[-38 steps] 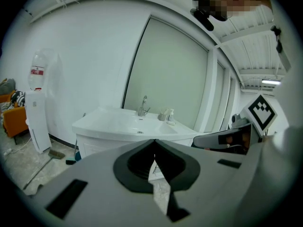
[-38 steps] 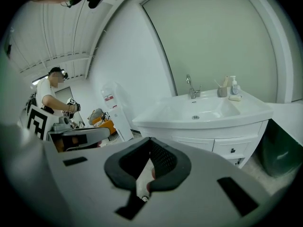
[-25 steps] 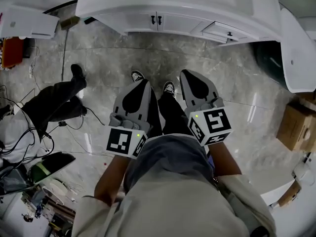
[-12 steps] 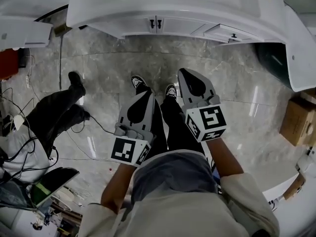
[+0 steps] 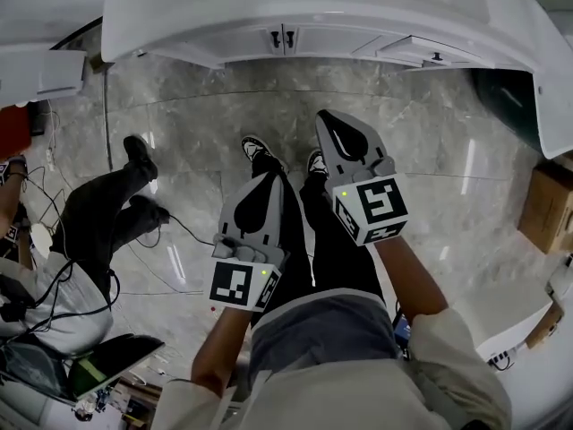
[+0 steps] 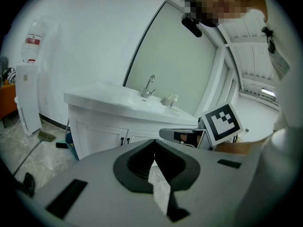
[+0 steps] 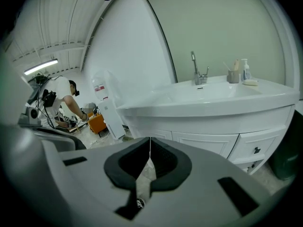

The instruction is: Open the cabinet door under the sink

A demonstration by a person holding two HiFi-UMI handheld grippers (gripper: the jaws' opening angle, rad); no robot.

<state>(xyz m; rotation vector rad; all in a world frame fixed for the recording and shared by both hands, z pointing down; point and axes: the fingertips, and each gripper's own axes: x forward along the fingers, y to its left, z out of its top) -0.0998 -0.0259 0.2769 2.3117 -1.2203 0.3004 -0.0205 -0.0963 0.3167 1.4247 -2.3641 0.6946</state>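
Observation:
The white sink cabinet runs along the top of the head view. Its two doors meet at a pair of small black handles, and both doors look shut. My left gripper is held over the floor in front of my legs, jaws shut and holding nothing. My right gripper is a little farther forward and nearer the cabinet, also shut with nothing in it. In the left gripper view the door handles show beyond the shut left gripper. The right gripper view looks past the shut right gripper at the basin and faucet.
A drawer with a black knob sits right of the doors. A seated person with cables and a laptop is on the left floor. A cardboard box and a dark bin stand at right. A water dispenser stands left of the cabinet.
The cabinet has slid toward the top of the head view. My right gripper has moved slightly forward and my left slightly back. Both stay shut.

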